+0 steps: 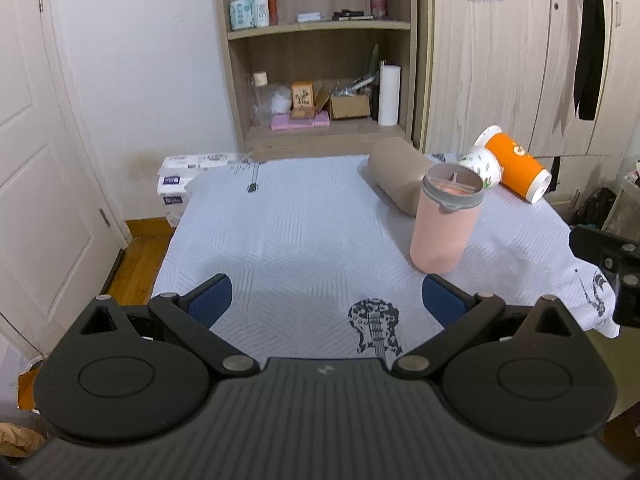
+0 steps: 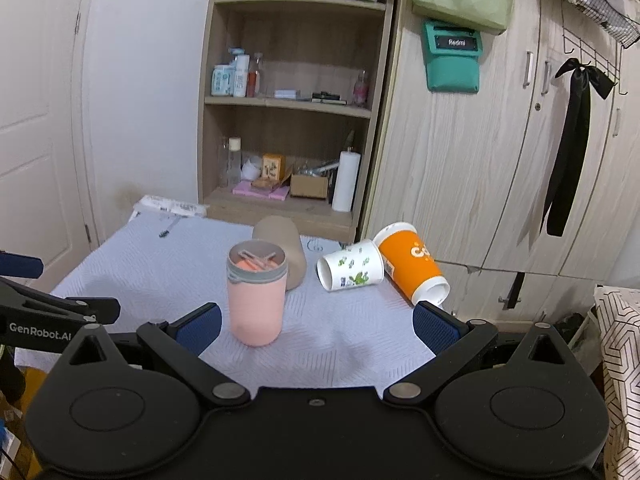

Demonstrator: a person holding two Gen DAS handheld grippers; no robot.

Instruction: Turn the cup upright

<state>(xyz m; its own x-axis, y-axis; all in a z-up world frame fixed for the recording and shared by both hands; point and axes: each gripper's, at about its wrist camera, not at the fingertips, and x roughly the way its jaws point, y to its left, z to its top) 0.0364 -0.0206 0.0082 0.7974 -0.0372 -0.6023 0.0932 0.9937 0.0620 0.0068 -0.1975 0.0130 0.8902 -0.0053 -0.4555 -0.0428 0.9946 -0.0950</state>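
A pink cup (image 1: pixel 442 224) (image 2: pixel 257 294) with a grey rim stands upright on the white cloth, mouth up. Behind it a beige cup (image 1: pixel 398 174) (image 2: pixel 282 246) lies on its side. A small white printed paper cup (image 1: pixel 482 166) (image 2: pixel 352 270) and an orange paper cup (image 1: pixel 516 162) (image 2: pixel 412 266) lie tipped on their sides at the far right. My left gripper (image 1: pixel 326 300) is open and empty, left of and in front of the pink cup. My right gripper (image 2: pixel 316 326) is open and empty, just in front of the pink cup.
The cloth-covered table (image 1: pixel 288 232) (image 2: pixel 168 268) stands before a wooden shelf unit (image 1: pixel 320 60) (image 2: pixel 292 120) and wardrobe doors (image 2: pixel 500 160). A white door (image 1: pixel 36 160) is at left. Tissue packs (image 1: pixel 180 176) sit past the table's far left corner.
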